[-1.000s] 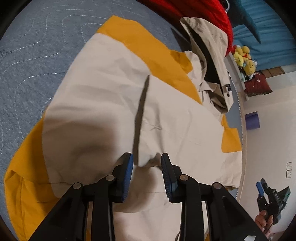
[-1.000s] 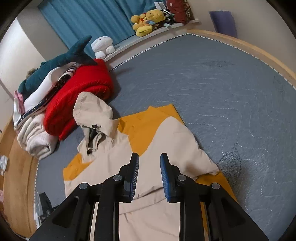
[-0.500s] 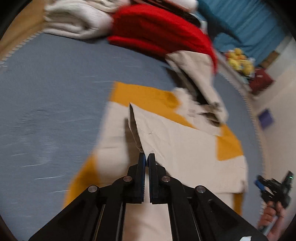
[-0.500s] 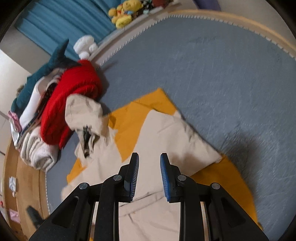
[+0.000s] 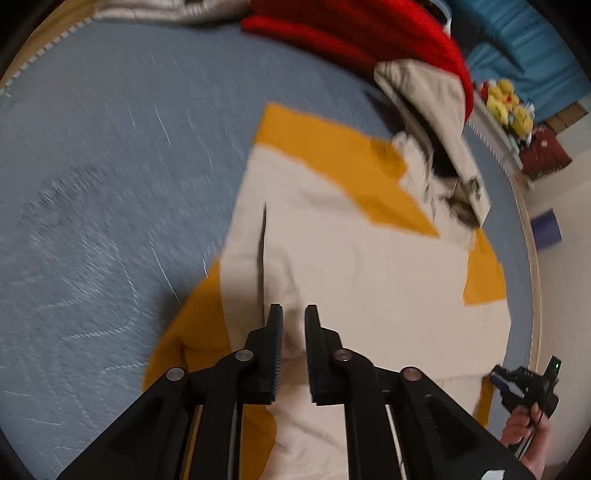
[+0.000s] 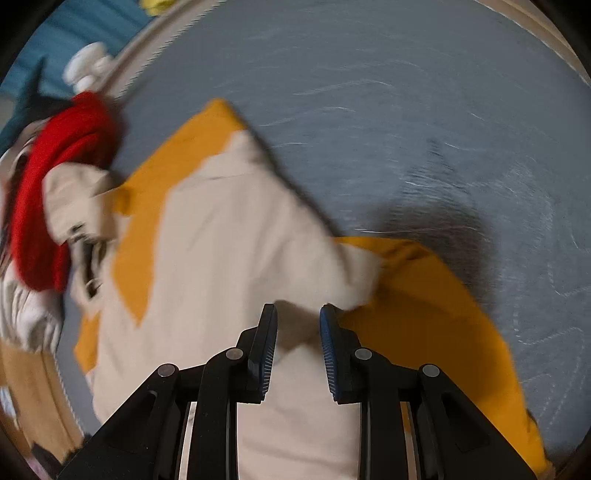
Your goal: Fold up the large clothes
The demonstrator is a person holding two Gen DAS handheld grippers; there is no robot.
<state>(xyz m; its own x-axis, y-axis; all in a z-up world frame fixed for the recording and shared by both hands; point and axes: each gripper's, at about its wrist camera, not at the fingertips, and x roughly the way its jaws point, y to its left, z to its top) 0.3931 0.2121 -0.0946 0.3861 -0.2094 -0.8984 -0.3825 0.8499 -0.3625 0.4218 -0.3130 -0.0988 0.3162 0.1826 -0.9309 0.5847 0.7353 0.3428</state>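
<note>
A cream and yellow hooded jacket (image 5: 369, 266) lies spread flat on the grey-blue quilted bed (image 5: 92, 177), its hood at the far end beside a red garment (image 5: 354, 33). The left gripper (image 5: 293, 314) hangs above the jacket's near part; its jaws are opening, still narrow, nothing between them. The right gripper (image 6: 298, 314), on the right, hangs over the near hem, jaws a little apart, holding nothing.
</note>
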